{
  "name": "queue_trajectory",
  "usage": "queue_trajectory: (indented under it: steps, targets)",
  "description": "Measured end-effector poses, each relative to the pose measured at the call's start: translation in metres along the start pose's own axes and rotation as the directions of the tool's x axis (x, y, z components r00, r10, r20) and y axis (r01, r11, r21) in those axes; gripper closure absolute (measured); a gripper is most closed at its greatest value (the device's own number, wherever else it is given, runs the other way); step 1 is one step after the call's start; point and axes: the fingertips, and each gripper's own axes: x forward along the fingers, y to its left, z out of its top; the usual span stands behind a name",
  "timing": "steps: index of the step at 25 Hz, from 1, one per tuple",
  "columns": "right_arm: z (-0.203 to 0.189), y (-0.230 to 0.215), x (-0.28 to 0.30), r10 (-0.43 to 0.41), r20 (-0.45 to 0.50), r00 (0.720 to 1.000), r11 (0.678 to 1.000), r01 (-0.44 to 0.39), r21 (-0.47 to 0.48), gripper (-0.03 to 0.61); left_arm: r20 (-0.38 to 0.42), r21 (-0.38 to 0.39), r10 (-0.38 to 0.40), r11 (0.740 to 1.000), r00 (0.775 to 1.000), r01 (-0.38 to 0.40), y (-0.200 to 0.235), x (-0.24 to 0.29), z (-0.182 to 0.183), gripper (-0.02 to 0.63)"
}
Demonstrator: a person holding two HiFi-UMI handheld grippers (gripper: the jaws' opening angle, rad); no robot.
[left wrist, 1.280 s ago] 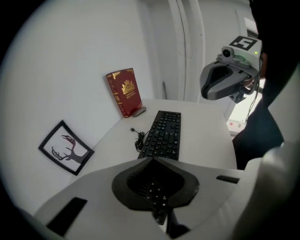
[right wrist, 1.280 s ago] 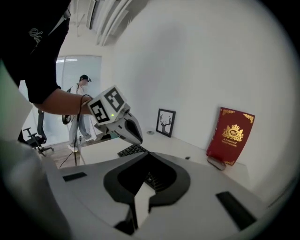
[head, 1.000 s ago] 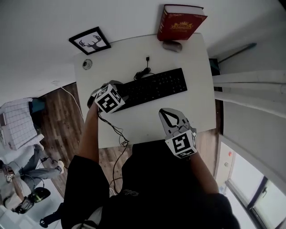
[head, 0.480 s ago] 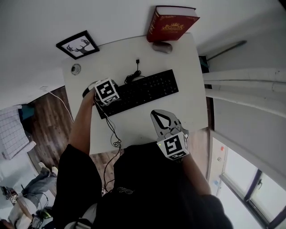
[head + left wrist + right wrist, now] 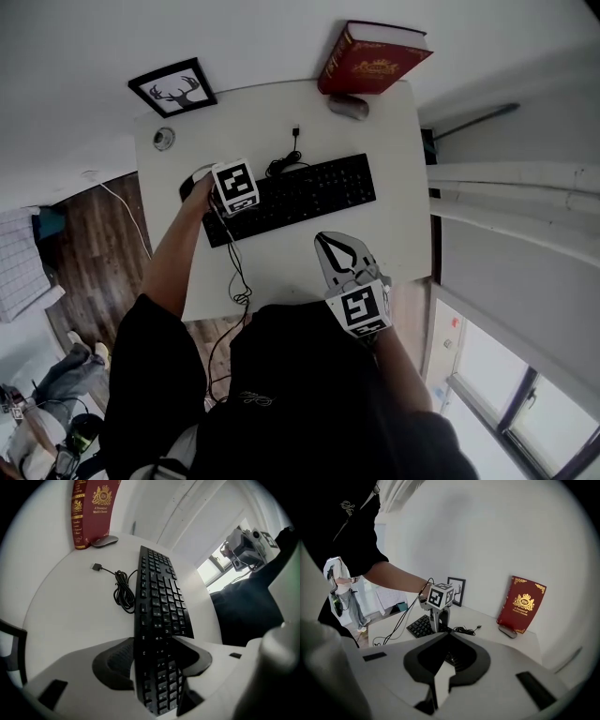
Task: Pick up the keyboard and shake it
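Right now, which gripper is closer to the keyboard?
Left gripper. Its fingers, just opened wide, straddle the end of the keyboard; the right gripper hangs shut over the near edge of the table, away from it.

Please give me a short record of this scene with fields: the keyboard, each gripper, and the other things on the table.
keyboard: black, flat on the white table, cable coiled behind it
left gripper: jaws have just been opening, astride the keyboard's end, not clamping
right gripper: shut, empty, above the table's near edge
other things: red book upright, mouse before it, framed deer picture
task stage: keyboard not yet lifted
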Motion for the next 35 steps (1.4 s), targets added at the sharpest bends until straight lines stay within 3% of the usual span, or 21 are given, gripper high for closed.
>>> queue_trajectory:
  steps: [6, 11, 16, 23, 25, 28, 32, 33, 35]
  targets:
    - [-0.004, -0.003, -0.01, 0.021, -0.01, 1.0, 0.999, -0.021, -0.049, 0.557, -0.023, 0.046, 0.109, 0.993, 0.994, -0.108, -0.005, -0.012, 0.008, 0.388]
    - [0.005, -0.019, -0.024, 0.044, -0.003, 0.999, 0.988, -0.044, -0.149, 0.557, -0.065, 0.106, 0.314, 0.946, 0.947, -0.307, -0.017, -0.032, 0.015, 0.403]
    - [0.001, -0.049, -0.035, 0.049, -0.04, 0.998, 0.953, -0.059, -0.296, 0.557, -0.099, 0.131, 0.507, 0.859, 0.856, -0.494, -0.043, -0.041, 0.017, 0.42]
    - [-0.026, -0.078, -0.038, 0.096, -0.127, 0.987, 0.907, -0.139, -0.398, 0.557, -0.101, 0.169, 0.728, 0.684, 0.678, -0.71, -0.07, -0.047, 0.019, 0.422]
    - [-0.03, -0.079, -0.036, 0.137, -0.16, 0.978, 0.879, -0.195, -0.435, 0.557, -0.101, 0.177, 0.759, 0.65, 0.643, -0.739, -0.075, -0.047, 0.019, 0.425]
    - [-0.032, -0.087, -0.028, 0.187, -0.22, 0.957, 0.822, -0.275, -0.499, 0.557, -0.128, 0.2, 0.779, 0.626, 0.613, -0.754, -0.081, -0.051, 0.016, 0.425]
    - [-0.044, -0.096, -0.003, 0.246, -0.341, 0.907, 0.696, -0.41, -0.589, 0.551, -0.129, 0.196, 0.815, 0.58, 0.565, -0.791, -0.087, -0.053, 0.018, 0.426]
    - [-0.048, -0.094, 0.003, 0.263, -0.386, 0.884, 0.661, -0.457, -0.595, 0.531, -0.128, 0.193, 0.822, 0.57, 0.555, -0.799, -0.088, -0.053, 0.018, 0.426]
    - [-0.06, -0.089, 0.014, 0.287, -0.494, 0.821, 0.593, -0.557, -0.582, 0.367, -0.117, 0.19, 0.839, 0.544, 0.532, -0.817, -0.091, -0.054, 0.021, 0.431]
